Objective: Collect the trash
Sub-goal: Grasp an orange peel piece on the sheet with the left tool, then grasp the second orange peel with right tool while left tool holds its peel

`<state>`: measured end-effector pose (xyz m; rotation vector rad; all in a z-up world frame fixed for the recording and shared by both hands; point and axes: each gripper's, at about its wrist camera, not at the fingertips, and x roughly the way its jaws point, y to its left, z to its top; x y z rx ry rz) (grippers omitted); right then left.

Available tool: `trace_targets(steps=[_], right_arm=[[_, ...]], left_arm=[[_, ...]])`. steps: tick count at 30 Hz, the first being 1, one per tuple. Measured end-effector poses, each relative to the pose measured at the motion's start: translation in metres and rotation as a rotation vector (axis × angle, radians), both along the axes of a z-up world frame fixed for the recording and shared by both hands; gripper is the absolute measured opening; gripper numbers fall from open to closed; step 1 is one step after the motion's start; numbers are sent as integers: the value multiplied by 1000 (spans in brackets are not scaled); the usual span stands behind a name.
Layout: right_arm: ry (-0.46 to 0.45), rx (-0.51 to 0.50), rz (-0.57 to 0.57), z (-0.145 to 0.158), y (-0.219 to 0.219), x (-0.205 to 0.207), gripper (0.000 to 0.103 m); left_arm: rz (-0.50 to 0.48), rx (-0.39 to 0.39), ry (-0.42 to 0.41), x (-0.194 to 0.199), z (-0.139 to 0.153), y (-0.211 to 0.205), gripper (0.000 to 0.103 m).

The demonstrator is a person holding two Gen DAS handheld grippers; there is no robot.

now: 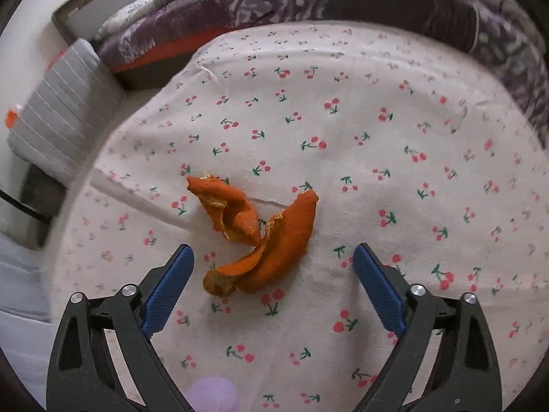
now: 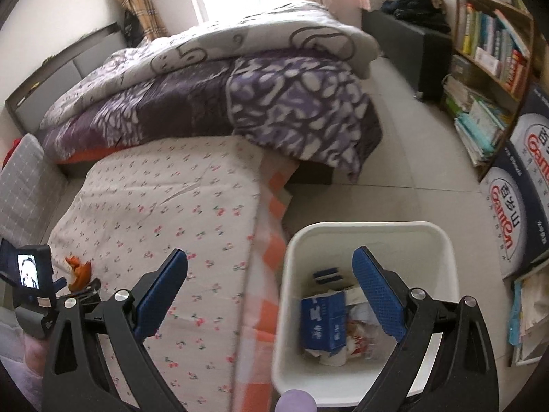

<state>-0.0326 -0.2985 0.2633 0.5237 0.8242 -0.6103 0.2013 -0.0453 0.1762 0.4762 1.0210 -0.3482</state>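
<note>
An orange peel (image 1: 257,237) in curled pieces lies on the cherry-print bed sheet (image 1: 377,171). My left gripper (image 1: 273,252) is open just above it, its blue fingertips on either side of the peel's near end, not touching. The peel also shows far left in the right wrist view (image 2: 79,271), with the left gripper's body (image 2: 32,281) beside it. My right gripper (image 2: 270,255) is open and empty, held above the bed's edge and a white trash bin (image 2: 446,240) that holds a blue box (image 2: 324,322) and crumpled wrappers.
A purple patterned quilt (image 2: 274,103) is piled at the bed's head. A grey striped cushion (image 1: 58,116) lies left of the bed. A bookshelf (image 2: 490,51), stacked printed boxes (image 2: 514,199) and a dark cabinet (image 2: 422,55) stand along the right on the tiled floor.
</note>
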Motion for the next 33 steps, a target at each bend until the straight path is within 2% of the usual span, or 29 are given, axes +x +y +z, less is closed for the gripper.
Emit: trace_targets(steps=[1, 2, 3, 4, 5, 9, 12, 15, 20, 25, 29, 33], right_arm=[[4, 0, 12, -1, 5, 5, 94], [6, 1, 22, -3, 9, 11, 94], [8, 4, 30, -4, 12, 15, 94], [11, 8, 40, -6, 17, 20, 94], [13, 11, 47, -7, 20, 24, 94], [16, 16, 73, -12, 36, 41, 94], [28, -7, 117, -17, 53, 56, 94], [51, -66, 221, -25, 83, 79, 94], [49, -98, 416, -34, 139, 125, 94], [27, -100, 595, -41, 201, 184, 94], [58, -59, 639, -58, 234, 228, 94], [62, -39, 652, -72, 252, 254, 94]], left_arm=[[-18, -32, 21, 0, 1, 3, 75], [-31, -40, 26, -1, 2, 4, 64], [-56, -46, 41, -3, 3, 6, 57], [-64, -50, 50, -5, 3, 8, 44], [-67, -51, 52, -5, 2, 10, 37], [-72, -66, 64, -17, 9, 28, 23], [-50, -92, 78, -24, 18, 53, 21], [-13, -112, 65, -24, 30, 85, 21], [133, -170, 16, -15, 54, 147, 20], [271, -270, -46, -8, 88, 192, 20], [357, -325, -90, -3, 108, 214, 20], [395, -350, -83, -1, 111, 229, 20]])
